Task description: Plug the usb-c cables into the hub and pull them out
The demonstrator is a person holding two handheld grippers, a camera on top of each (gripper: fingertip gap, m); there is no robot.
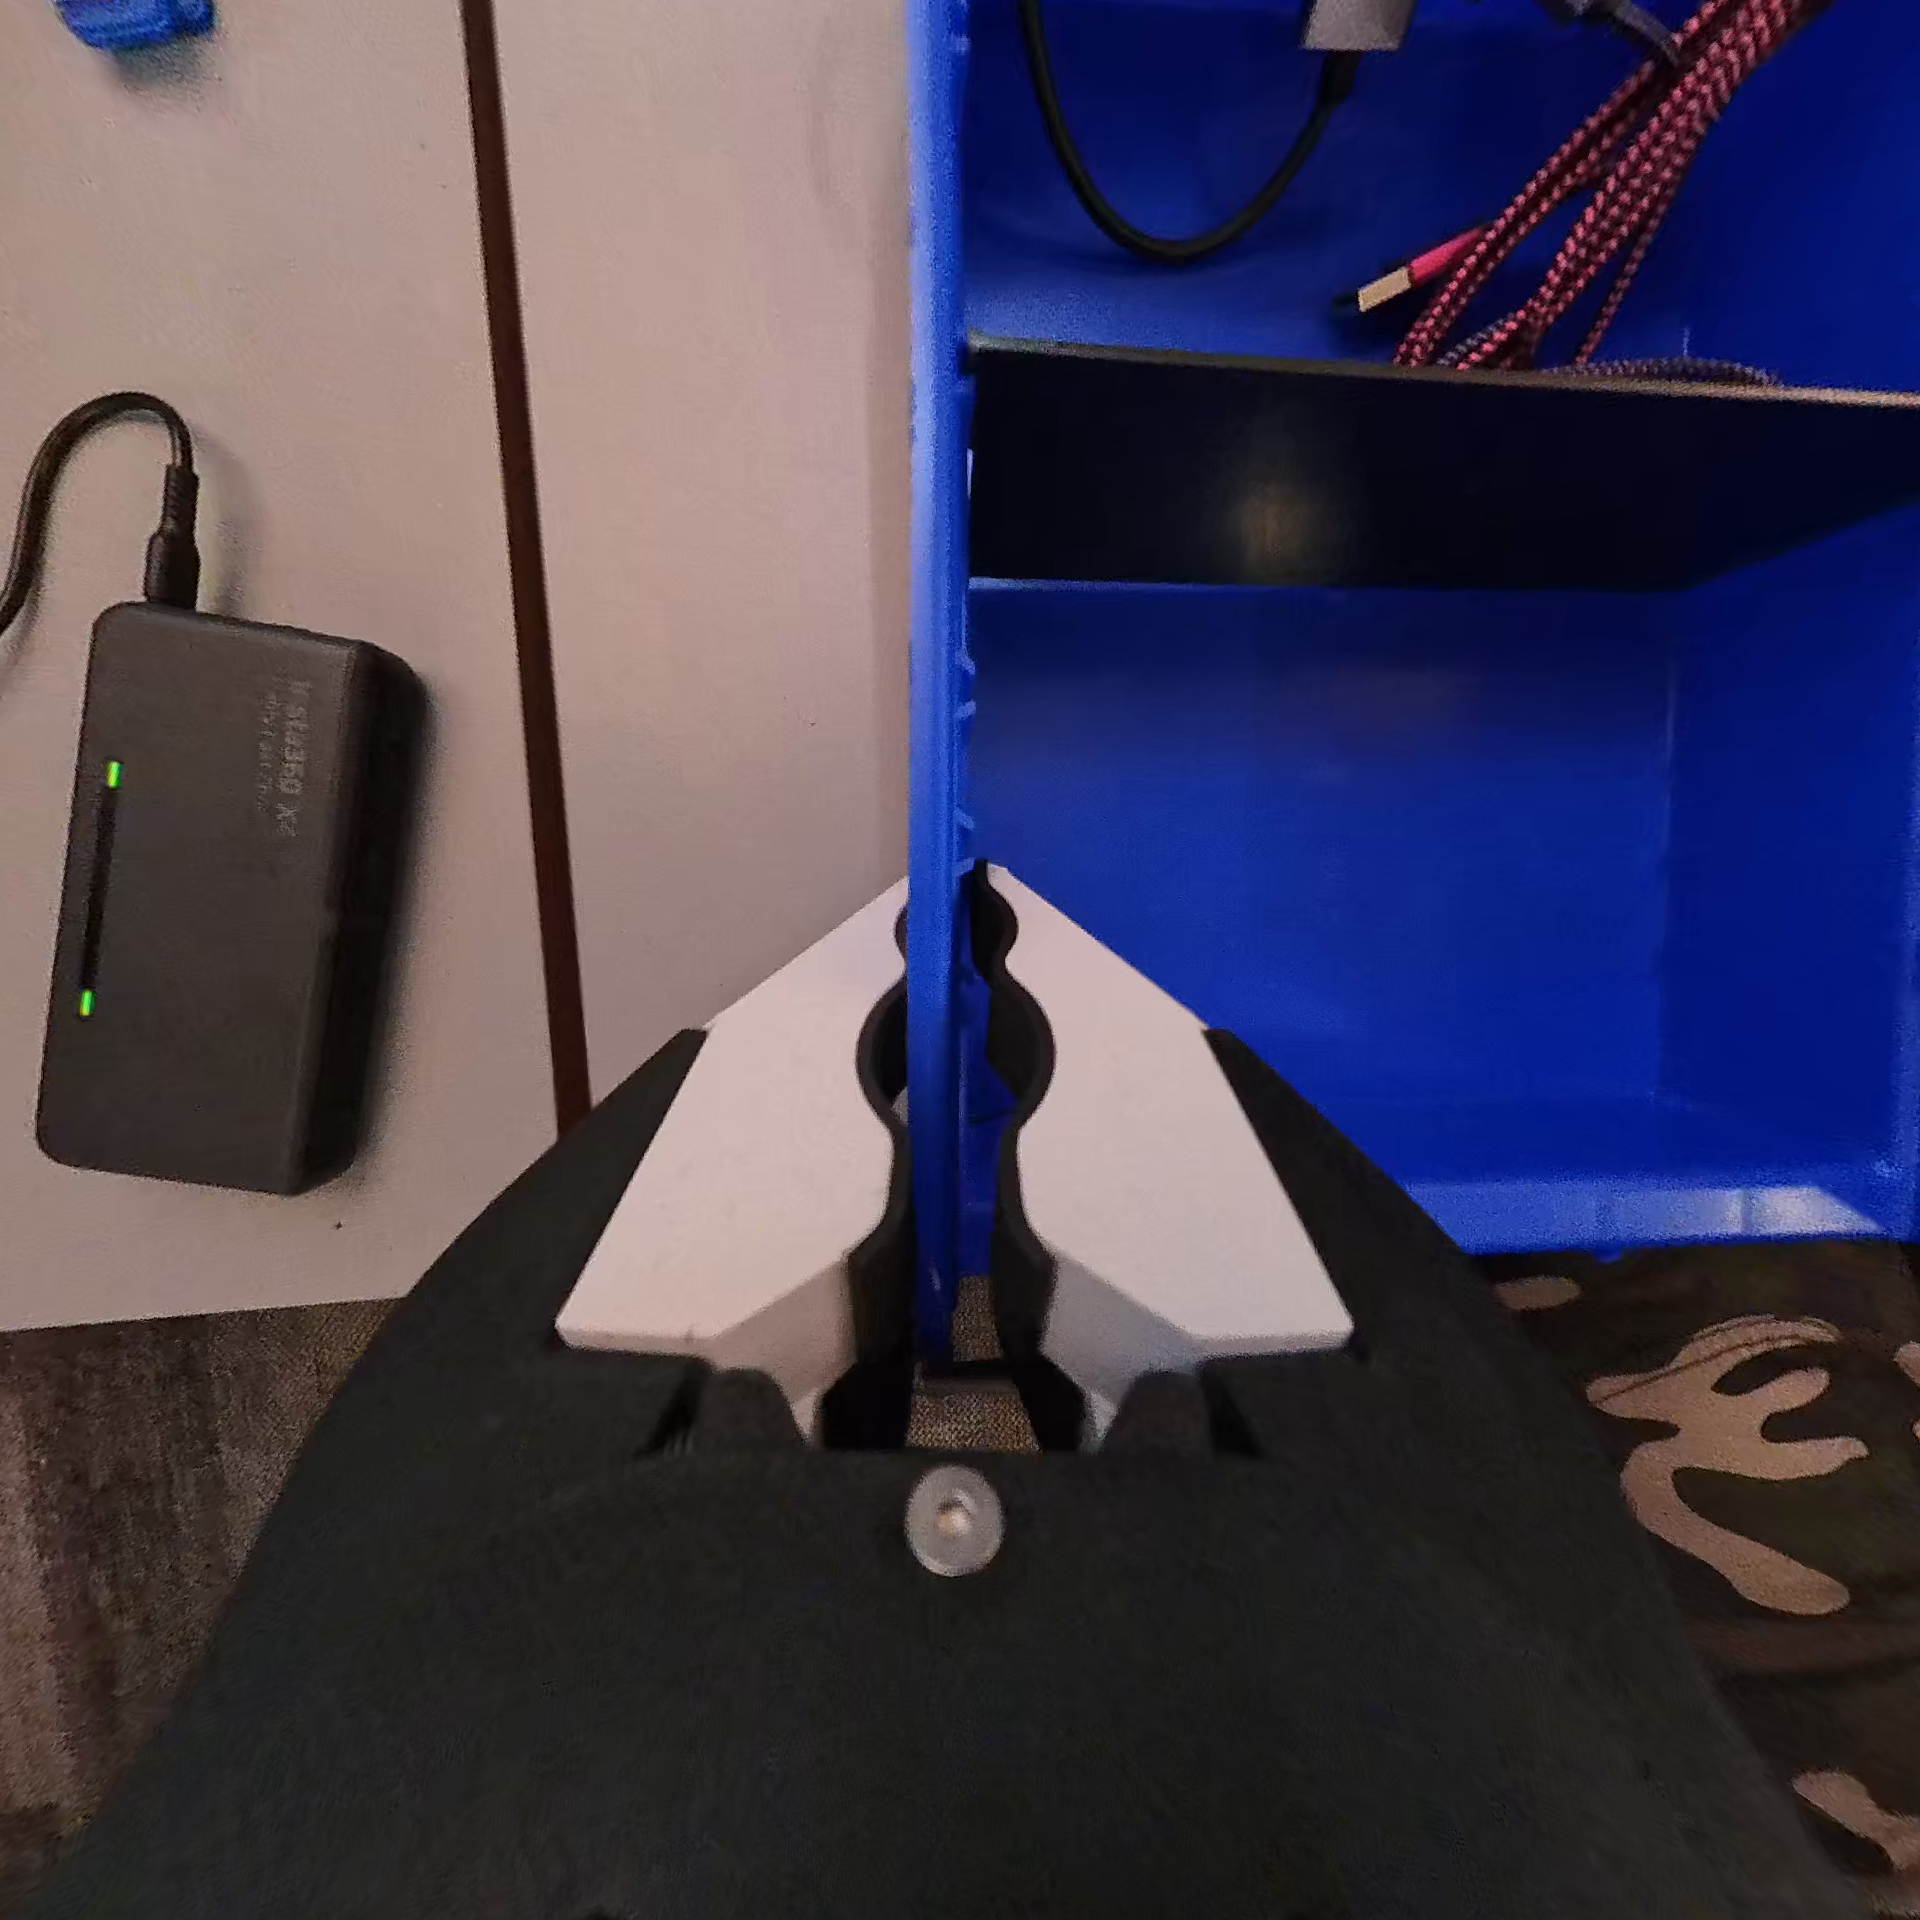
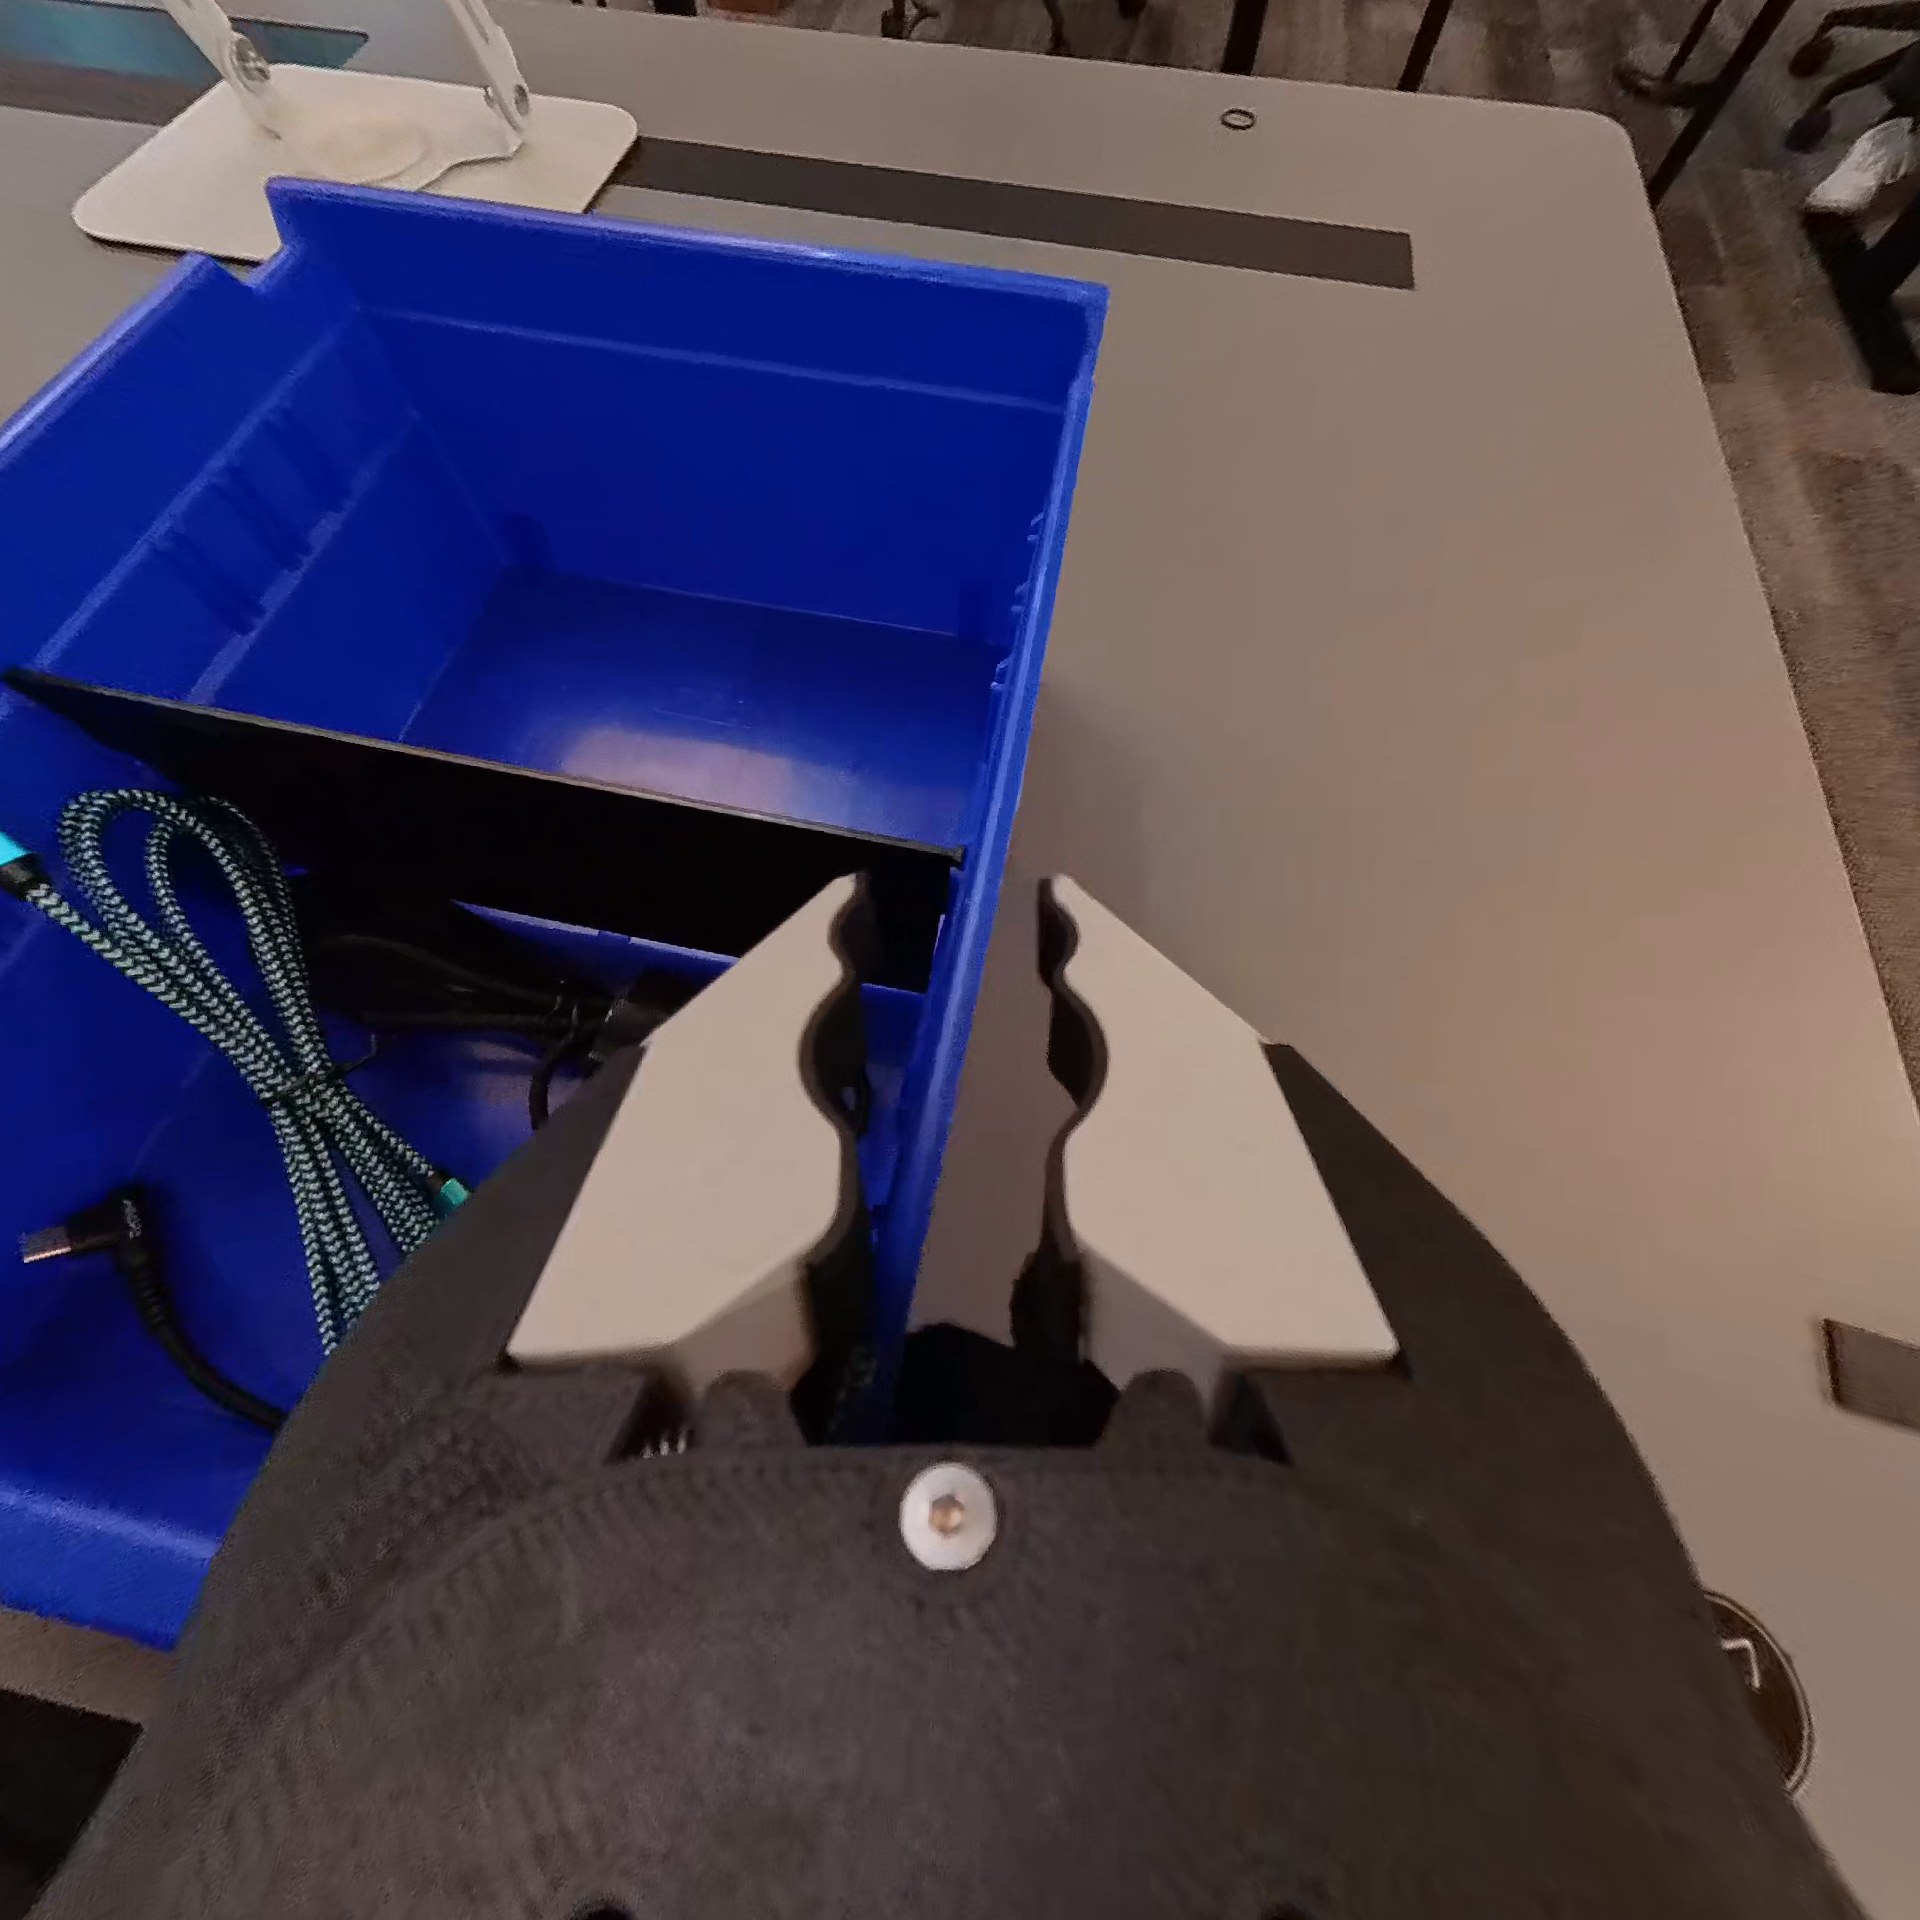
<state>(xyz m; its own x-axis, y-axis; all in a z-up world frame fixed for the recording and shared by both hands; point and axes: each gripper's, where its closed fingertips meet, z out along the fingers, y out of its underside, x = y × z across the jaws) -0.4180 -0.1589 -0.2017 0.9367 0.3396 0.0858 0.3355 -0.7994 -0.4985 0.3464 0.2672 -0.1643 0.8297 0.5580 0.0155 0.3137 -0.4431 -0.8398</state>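
A blue bin point(image 1: 1351, 883) stands on the table, split by a black divider point(image 1: 1455, 478). My left gripper point(image 1: 943, 883) is shut on the bin's left wall. A black hub point(image 1: 208, 904) with two green lights lies on the table left of the bin, with a black cable point(image 1: 171, 509) plugged into its far end. Red braided cables point(image 1: 1621, 177) and a black cable point(image 1: 1174, 208) lie in the far compartment. In the right wrist view my right gripper point(image 2: 951, 883) is open and straddles the bin's point(image 2: 675, 447) right wall. A teal braided cable point(image 2: 208, 935) and a black cable point(image 2: 125, 1247) lie in the near compartment.
The bin's other compartment behind the divider point(image 2: 520, 790) holds nothing. A white stand base point(image 2: 353, 156) sits behind the bin. The grey table point(image 2: 1403, 727) stretches right of the bin. Camouflage cloth point(image 1: 1714, 1455) shows below the table edge. Spacing between my two grippers at the tips: around 90 centimeters. Between my left fingertips and the black hub point(image 1: 208, 904) there is roughly 15 centimeters.
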